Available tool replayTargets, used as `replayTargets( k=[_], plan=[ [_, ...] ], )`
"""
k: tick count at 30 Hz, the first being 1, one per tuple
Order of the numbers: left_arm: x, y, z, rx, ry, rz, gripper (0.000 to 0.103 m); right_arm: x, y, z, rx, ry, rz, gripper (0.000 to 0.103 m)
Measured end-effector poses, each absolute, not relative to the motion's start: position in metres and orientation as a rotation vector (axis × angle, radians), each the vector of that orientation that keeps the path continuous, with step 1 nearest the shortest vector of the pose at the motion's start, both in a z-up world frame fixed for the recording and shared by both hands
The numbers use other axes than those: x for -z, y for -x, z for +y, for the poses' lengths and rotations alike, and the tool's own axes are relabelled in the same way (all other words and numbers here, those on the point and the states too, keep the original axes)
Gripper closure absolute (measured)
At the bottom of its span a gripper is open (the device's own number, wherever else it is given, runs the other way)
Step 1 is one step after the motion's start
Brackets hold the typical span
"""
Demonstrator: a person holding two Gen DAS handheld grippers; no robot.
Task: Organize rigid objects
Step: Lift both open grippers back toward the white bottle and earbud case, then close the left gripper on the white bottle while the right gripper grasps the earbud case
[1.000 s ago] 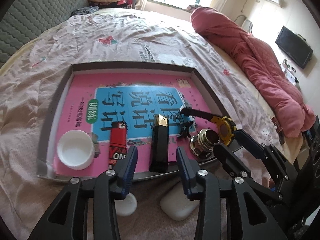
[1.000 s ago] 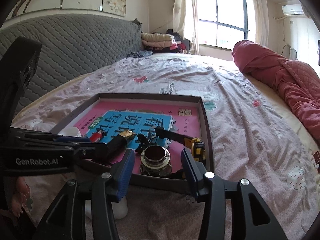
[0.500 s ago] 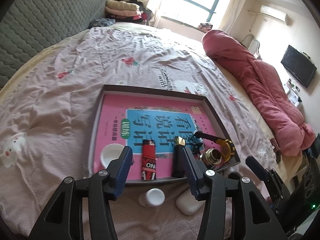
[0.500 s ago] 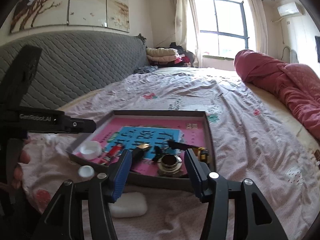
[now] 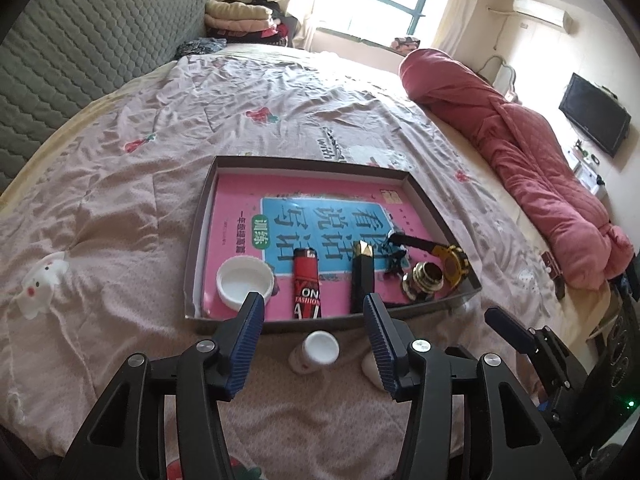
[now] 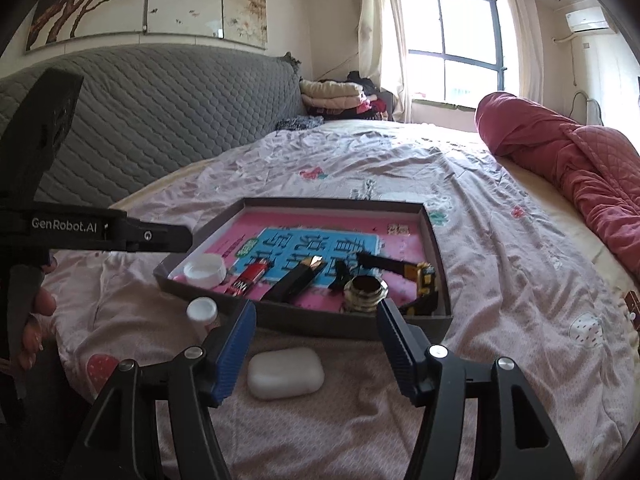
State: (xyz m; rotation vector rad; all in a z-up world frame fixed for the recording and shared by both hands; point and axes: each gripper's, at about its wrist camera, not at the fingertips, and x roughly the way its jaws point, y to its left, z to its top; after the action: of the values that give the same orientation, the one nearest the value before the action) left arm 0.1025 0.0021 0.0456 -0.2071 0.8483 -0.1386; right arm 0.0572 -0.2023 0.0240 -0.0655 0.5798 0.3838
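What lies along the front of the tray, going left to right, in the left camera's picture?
White cap → red lighter → black stick with gold tip → brass fitting → yellow tape measure.

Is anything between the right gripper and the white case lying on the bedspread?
Nothing visible. The white case lies on bare bedspread just ahead of the open right gripper; the small white-capped bottle stands off to its left, the tray beyond.

In the left wrist view, the white case (image 5: 370, 368) is mostly hidden behind a finger of the left hand-held gripper (image 5: 314, 342). The print on the small bottle (image 5: 314, 354) is too small to read.
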Motion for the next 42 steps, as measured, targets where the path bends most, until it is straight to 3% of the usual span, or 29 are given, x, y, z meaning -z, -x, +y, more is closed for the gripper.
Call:
replayTargets(
  k=[42],
  plan=[
    [0.029, -0.111, -0.013, 0.137, 0.203, 0.993, 0.05, 0.037, -0.077, -0.173, -0.418, 0.125, 0.811, 0.041]
  ],
)
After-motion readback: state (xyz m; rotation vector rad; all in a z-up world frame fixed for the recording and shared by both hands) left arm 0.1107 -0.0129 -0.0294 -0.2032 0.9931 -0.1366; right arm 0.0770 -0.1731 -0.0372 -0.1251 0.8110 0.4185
